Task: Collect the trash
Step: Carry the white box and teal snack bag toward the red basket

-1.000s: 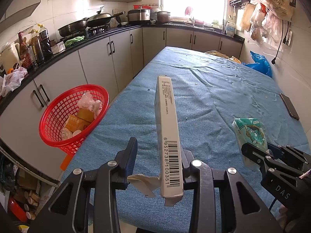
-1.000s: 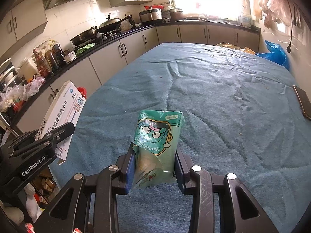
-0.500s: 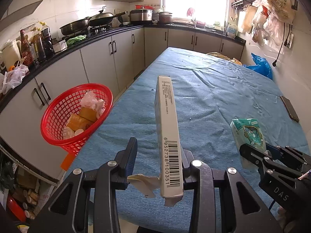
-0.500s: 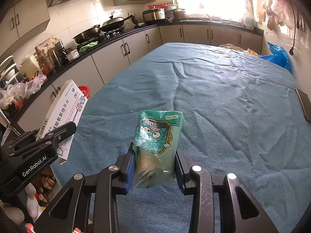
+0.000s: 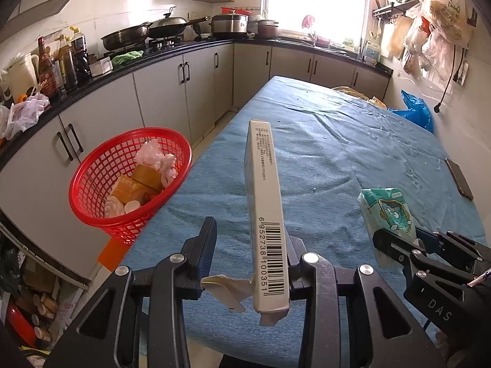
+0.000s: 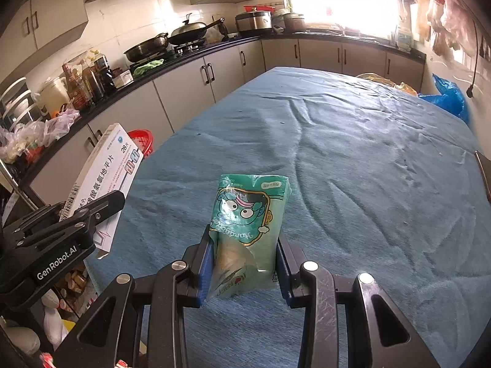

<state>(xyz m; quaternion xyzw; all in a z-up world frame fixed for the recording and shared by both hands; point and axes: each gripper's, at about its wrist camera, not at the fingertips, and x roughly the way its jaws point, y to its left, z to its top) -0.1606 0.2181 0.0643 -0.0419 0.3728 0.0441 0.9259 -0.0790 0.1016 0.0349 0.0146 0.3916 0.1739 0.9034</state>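
Left gripper (image 5: 250, 245) pinches one white box (image 5: 265, 211); right gripper (image 6: 244, 256) pinches one green packet (image 6: 248, 230); one red basket (image 5: 92, 181) left.

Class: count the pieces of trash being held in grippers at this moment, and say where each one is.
2. A white medicine box stands edge-up in the left gripper; a green snack packet is clamped in the right gripper.

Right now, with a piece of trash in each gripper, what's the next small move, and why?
Probably swing the left gripper leftward until the white box is over the red basket, then release. The basket sits at the table's left edge, nearest that gripper; the right gripper holds the green packet farther off.
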